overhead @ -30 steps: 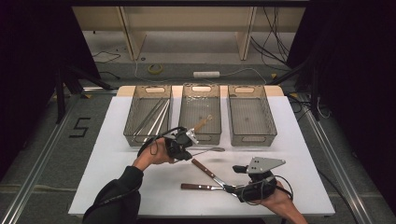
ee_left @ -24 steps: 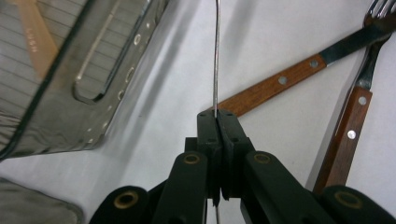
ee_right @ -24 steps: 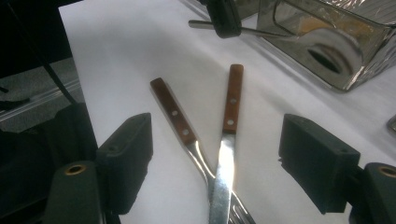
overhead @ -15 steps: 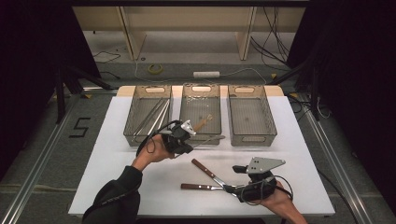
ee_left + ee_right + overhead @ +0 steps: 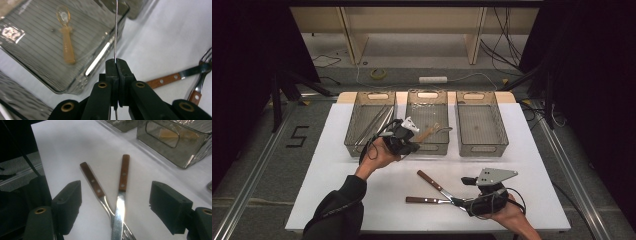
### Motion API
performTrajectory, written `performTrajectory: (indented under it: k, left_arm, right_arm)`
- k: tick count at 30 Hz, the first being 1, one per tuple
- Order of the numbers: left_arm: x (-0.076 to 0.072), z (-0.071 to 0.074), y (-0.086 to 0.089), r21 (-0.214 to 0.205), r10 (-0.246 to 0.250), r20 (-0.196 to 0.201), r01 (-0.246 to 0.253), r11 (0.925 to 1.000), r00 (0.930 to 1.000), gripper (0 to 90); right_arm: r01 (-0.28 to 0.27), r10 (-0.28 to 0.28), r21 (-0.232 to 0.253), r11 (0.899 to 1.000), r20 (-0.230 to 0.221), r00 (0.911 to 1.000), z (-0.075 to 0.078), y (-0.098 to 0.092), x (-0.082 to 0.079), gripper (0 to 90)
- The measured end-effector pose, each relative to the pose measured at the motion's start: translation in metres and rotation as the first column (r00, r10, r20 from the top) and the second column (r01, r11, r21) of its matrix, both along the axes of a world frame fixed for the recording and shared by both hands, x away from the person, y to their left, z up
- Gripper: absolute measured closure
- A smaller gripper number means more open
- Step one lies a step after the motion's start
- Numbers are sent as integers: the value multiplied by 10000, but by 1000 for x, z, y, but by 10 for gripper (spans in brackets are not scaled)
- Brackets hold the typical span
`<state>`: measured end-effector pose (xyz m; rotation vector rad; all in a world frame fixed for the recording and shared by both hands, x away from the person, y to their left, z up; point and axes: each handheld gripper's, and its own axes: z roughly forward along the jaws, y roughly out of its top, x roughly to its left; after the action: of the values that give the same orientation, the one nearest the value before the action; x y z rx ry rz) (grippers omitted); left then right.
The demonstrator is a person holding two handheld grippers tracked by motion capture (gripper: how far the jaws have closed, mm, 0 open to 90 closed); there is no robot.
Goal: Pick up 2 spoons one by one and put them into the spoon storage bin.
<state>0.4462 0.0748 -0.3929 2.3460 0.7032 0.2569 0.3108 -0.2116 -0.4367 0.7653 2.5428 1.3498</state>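
1. Between the left gripper's (image 5: 411,131) clenched jaws sits a thin metal utensil (image 5: 116,30), edge-on, above the middle bin's (image 5: 428,146) near rim
2. Right gripper (image 5: 115,202) stands released, straddling the crossed knife (image 5: 121,195) and fork (image 5: 96,187) on the surface (image 5: 362,190)

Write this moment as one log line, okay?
left tool: shut on spoon | over middle bin | right tool: open by knife and fork
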Motion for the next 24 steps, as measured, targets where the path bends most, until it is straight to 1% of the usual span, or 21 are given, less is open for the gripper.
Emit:
performTrajectory:
  k: [2,5,6,13,15,18,21,24]
  left_arm:
    - [3,2,0,-133,194,115,-192,9997,9997,884]
    - [9,2,-1,-265,455,140,-451,9986,9989,884]
    - [12,3,-2,-237,498,168,-493,9985,9986,884]
    - [28,6,-5,-518,1095,265,-1081,9928,9936,884]
    - [33,7,-5,-608,1253,283,-1234,9905,9917,884]
    - [39,8,-5,-840,1554,276,-1526,9847,9875,884]
    - [44,9,-4,-915,1746,257,-1716,9809,9843,884]
    - [47,9,-5,-1042,1964,368,-1917,9759,9798,883]
  right_arm:
    - [-5,5,-57,10000,4,10000,0,0,0,270]
    - [0,0,-42,10000,-5,10000,0,0,0,270]
    - [3,-3,-22,10000,-10,10000,0,0,0,270]
    - [2,-2,11,10000,-15,10000,0,-1,0,270]
    - [-11,11,-24,10000,-6,10000,-1,-1,0,270]
    - [-15,15,10,10000,16,10000,0,-1,0,270]
    - [-21,21,-32,10000,-5,10000,-1,-1,0,270]
    - [-32,32,-20,10000,20,10000,0,-1,0,270]
